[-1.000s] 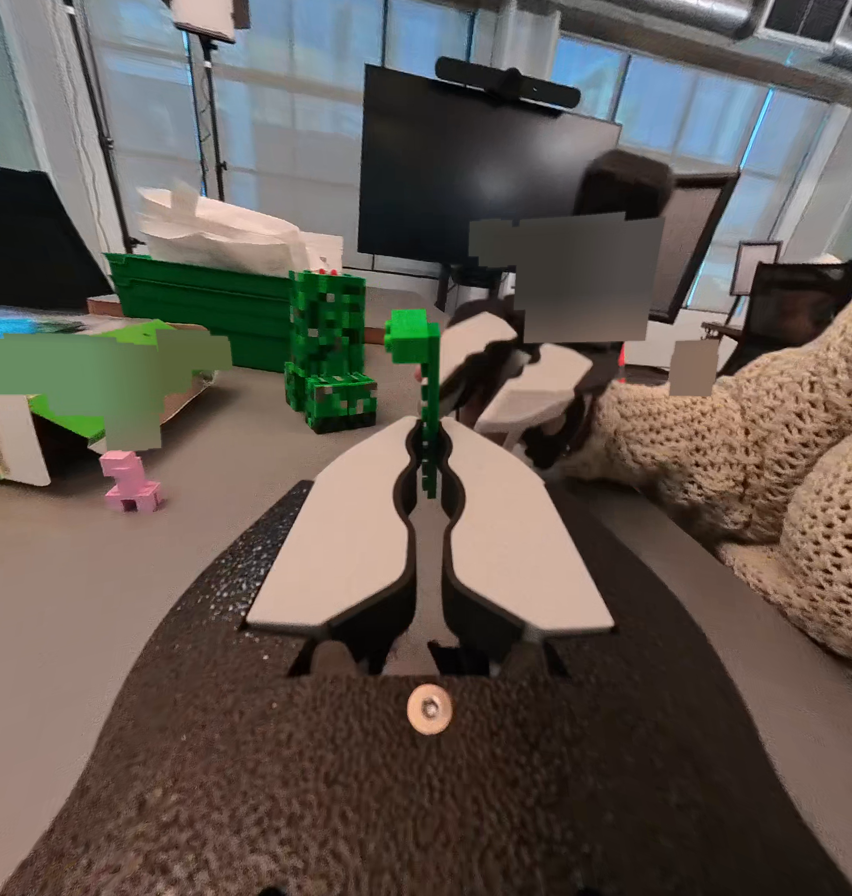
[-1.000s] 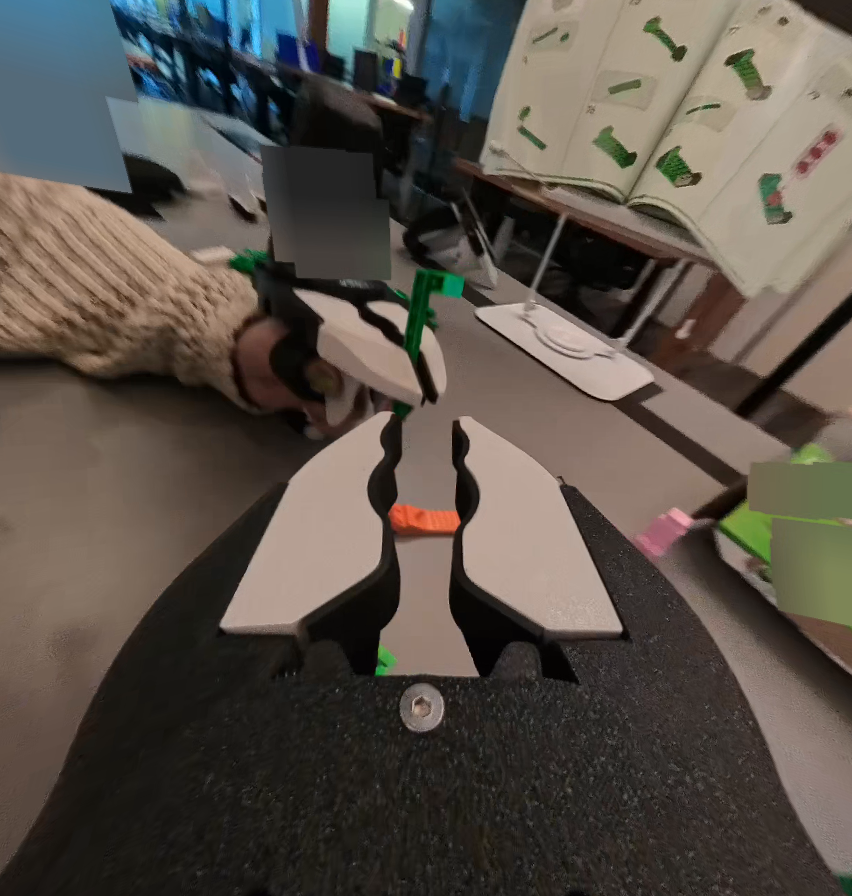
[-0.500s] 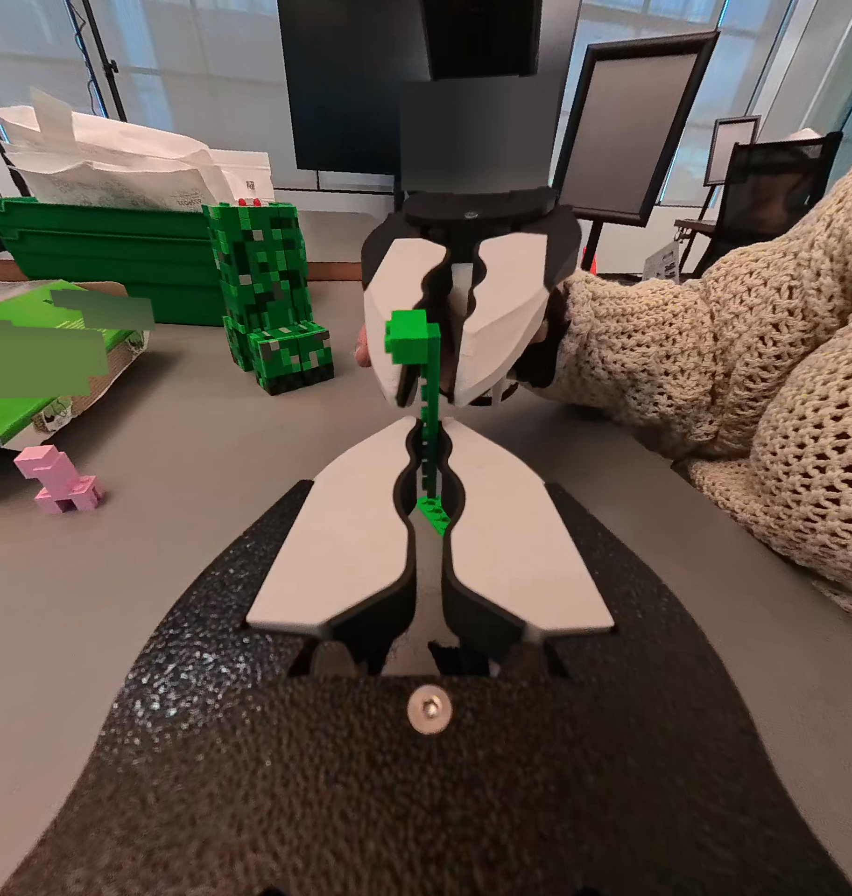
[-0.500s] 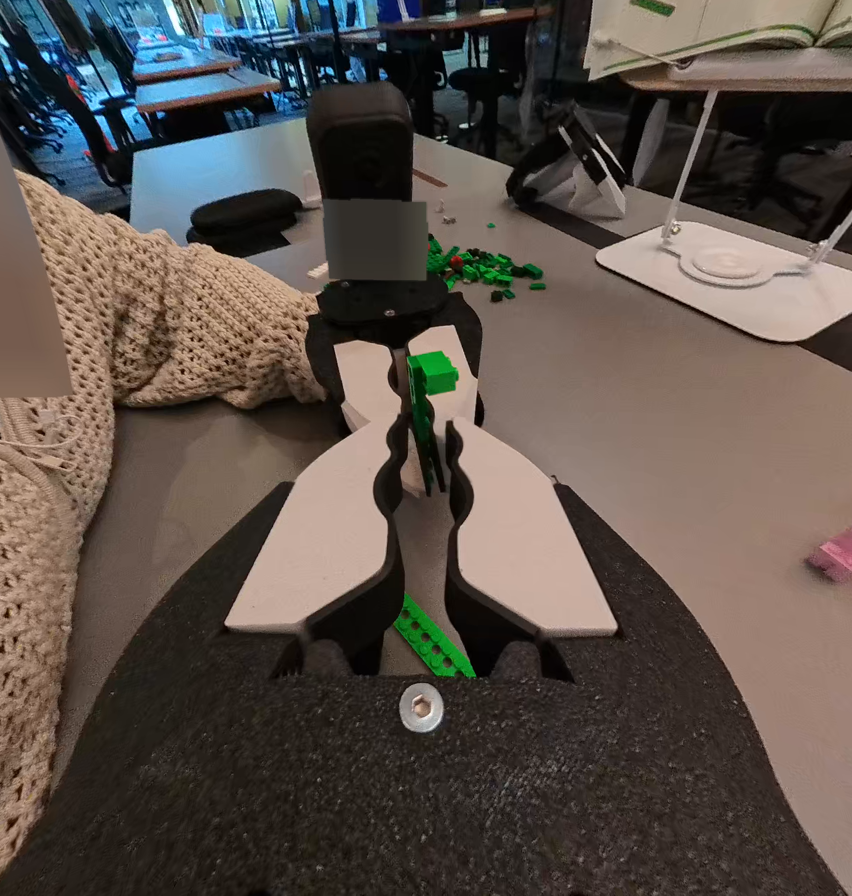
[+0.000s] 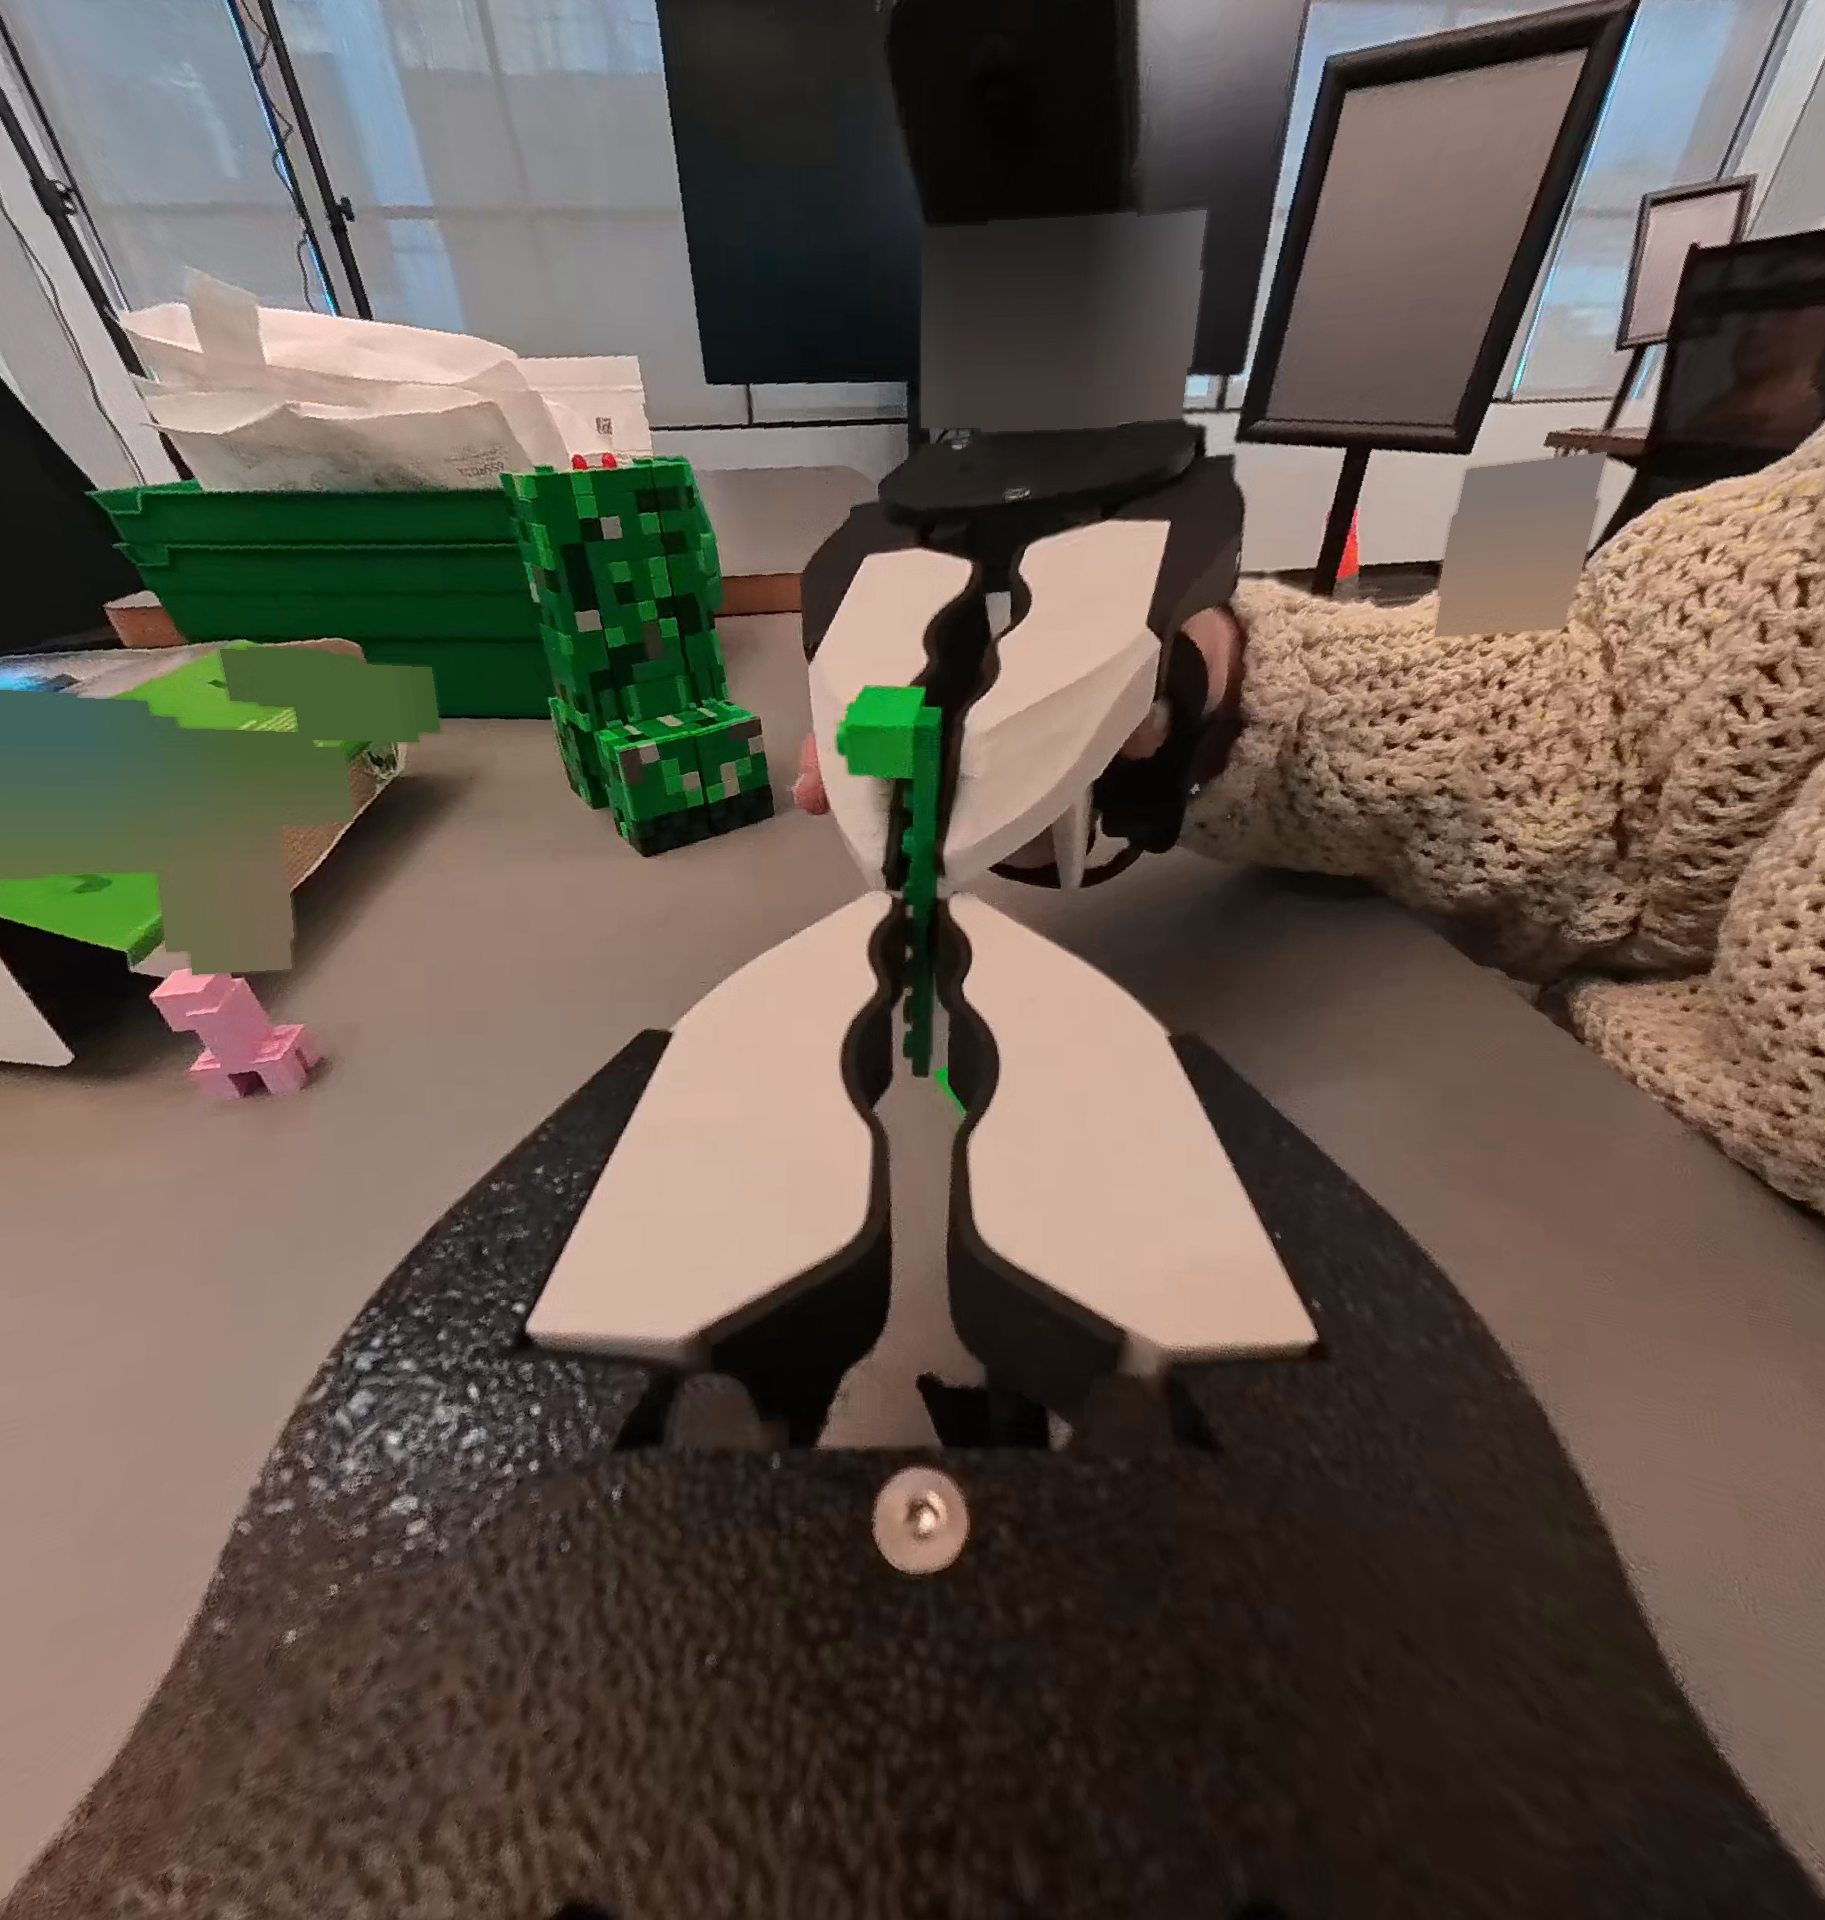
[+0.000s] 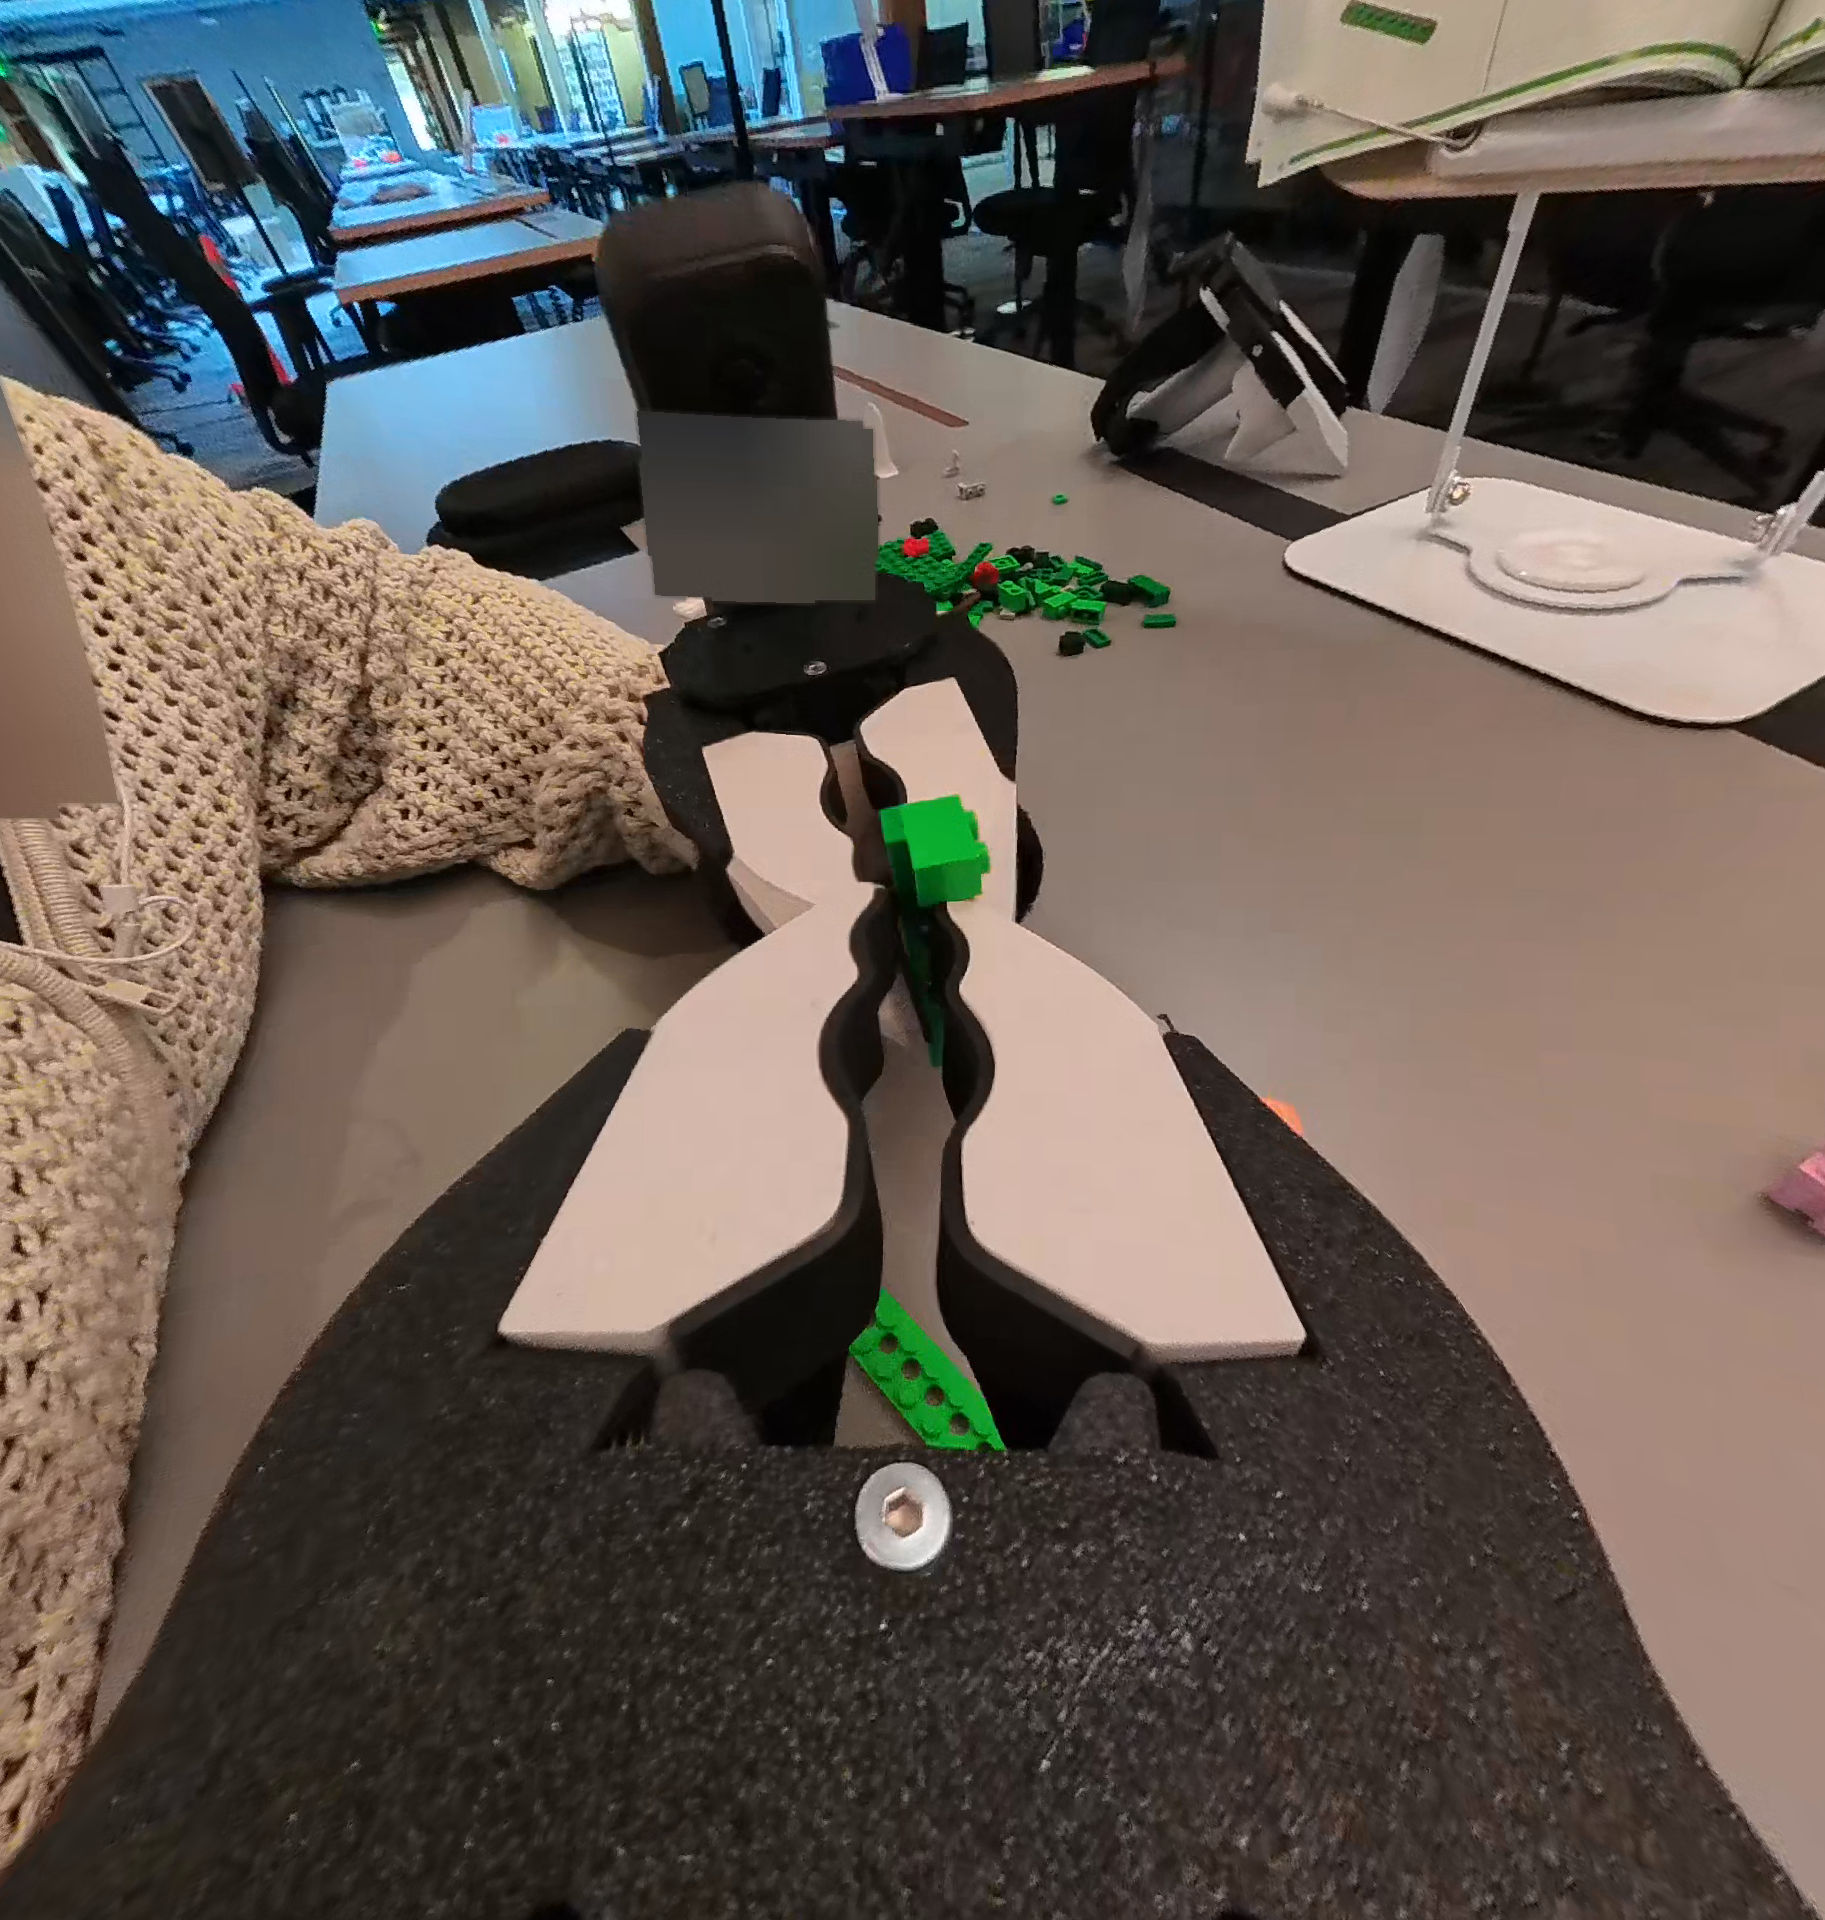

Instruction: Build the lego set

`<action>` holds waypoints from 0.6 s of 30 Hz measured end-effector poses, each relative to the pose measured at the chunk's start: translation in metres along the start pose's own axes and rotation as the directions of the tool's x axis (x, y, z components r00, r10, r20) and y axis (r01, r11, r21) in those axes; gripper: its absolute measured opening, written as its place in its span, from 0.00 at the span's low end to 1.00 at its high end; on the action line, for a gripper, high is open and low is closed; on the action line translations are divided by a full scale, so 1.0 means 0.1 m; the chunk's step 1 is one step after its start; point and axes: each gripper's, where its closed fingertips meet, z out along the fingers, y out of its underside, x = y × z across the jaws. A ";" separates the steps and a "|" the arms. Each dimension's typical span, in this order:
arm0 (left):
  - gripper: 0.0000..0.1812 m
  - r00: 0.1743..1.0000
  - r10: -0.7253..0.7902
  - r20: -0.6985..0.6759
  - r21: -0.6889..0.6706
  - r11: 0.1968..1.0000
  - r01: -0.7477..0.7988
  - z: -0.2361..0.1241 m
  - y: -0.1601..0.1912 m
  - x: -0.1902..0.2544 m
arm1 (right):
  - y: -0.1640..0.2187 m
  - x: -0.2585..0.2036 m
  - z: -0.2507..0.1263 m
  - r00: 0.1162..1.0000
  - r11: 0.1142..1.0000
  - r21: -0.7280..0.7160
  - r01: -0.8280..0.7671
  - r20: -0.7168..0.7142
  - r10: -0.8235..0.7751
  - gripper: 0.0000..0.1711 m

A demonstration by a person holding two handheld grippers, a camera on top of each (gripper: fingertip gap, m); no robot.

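A thin dark green lego plate stands on edge with a bright green brick fixed at its upper end. My left gripper is shut on the plate's lower part. My right gripper faces it tip to tip, its fingers closed on the same plate just below the brick. In the right wrist view my right gripper pinches the plate under the brick. The left gripper sits right behind it. Both grippers are above the grey table.
A green blocky figure, green bins and a pink pig stand at left. A bright green plate lies under my right gripper. Loose bricks, a white stand base and a knitted sleeve are nearby. The grippers are tip to tip, or close to it. Both grippers' tips are roughly 20 cm from the pink pig.
My right gripper swung round to face the left one, came up to the plate and closed its jaws on it. The left gripper kept its hold throughout.
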 end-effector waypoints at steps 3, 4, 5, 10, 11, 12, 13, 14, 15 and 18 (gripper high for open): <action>0.02 0.998 0.020 0.058 -0.005 1.000 -0.019 -0.03 0.01 -0.10 | 0.13 0.09 -0.15 0.992 0.990 -0.077 0.117 -0.040 -0.120 0.12; 0.02 0.997 0.007 0.070 0.001 1.000 -0.008 -0.05 0.00 -0.13 | 0.24 0.14 -0.24 0.986 0.978 -0.139 0.154 -0.038 -0.161 0.13; 0.02 0.997 -0.008 0.075 0.004 1.000 0.008 -0.06 0.00 -0.16 | 0.39 0.15 -0.31 0.984 0.960 -0.220 0.174 0.009 -0.176 0.15; 0.02 0.999 -0.050 0.007 -0.052 0.997 0.051 -0.05 0.05 -0.09 | 1.04 0.11 -0.48 0.940 0.794 -0.512 0.328 0.256 -0.224 0.20; 0.02 0.999 -0.046 -0.015 -0.079 0.996 0.045 -0.04 0.07 -0.05 | 1.09 0.09 -0.49 0.936 0.775 -0.538 0.332 0.290 -0.199 0.21; 0.02 0.998 -0.042 -0.039 -0.111 0.993 0.037 -0.04 0.09 0.00 | 1.12 0.10 -0.48 0.928 0.756 -0.551 0.353 0.310 -0.207 0.21; 0.02 0.998 -0.035 -0.054 -0.139 0.990 0.027 -0.04 0.12 0.04 | 1.13 0.13 -0.48 0.913 0.736 -0.553 0.391 0.331 -0.237 0.20; 0.02 0.998 -0.021 -0.061 -0.159 0.987 0.011 -0.04 0.15 0.07 | 1.14 0.16 -0.46 0.898 0.716 -0.551 0.428 0.351 -0.266 0.19; 0.02 0.998 -0.006 -0.067 -0.173 0.985 -0.006 -0.05 0.17 0.09 | 1.16 0.16 -0.46 0.884 0.701 -0.551 0.453 0.378 -0.274 0.18; 0.02 0.998 0.006 -0.061 -0.196 0.980 -0.017 -0.09 0.22 0.12 | 1.23 0.14 -0.43 0.860 0.666 -0.565 0.486 0.446 -0.249 0.17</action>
